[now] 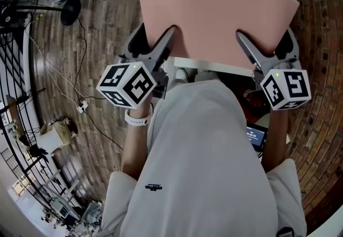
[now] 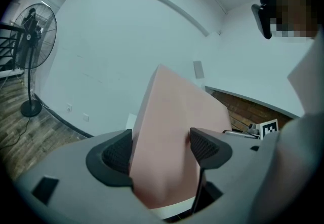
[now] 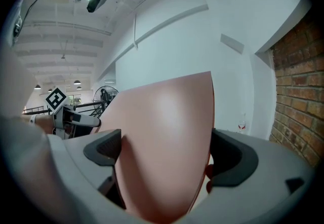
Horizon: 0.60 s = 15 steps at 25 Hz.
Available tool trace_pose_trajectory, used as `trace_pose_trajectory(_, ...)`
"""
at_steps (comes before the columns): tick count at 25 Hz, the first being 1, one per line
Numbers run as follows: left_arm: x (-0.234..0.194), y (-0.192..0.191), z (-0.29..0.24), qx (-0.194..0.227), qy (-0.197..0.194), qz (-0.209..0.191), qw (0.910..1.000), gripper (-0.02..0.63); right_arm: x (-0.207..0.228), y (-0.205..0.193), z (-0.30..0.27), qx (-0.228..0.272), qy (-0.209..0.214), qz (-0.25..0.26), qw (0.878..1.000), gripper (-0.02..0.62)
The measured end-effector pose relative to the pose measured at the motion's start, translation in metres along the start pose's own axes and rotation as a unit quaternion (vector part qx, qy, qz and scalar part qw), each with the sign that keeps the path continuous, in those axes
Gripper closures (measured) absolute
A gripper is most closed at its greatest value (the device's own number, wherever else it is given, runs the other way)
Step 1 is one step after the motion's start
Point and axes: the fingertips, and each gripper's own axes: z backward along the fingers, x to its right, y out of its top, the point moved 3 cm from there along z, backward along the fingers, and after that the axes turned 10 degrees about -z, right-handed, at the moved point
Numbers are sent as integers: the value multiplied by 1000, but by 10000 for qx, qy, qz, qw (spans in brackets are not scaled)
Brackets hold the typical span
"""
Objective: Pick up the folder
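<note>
We are holding the pink folder [image 1: 214, 10] at upper centre, left gripper [image 1: 170, 35] and right gripper [image 1: 242, 37] each clamping its lower edge.

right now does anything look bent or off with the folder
Mostly fine: the pink folder is held up, clamped at its near edge by the left gripper and the right gripper. One oddity: it bows outward between the right jaws instead of lying flat. No tear or crease shows.

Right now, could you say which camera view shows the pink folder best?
The head view: the folder shows almost whole, held by the left gripper and right gripper. Each gripper view shows only the part clamped between its own jaws.
</note>
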Motion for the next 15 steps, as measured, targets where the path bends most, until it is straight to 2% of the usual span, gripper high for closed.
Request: trace_pose_trajectory(15,-2,17,20,323,-39,-130,9994,238,-19,11,7,256,16,50,9997,49)
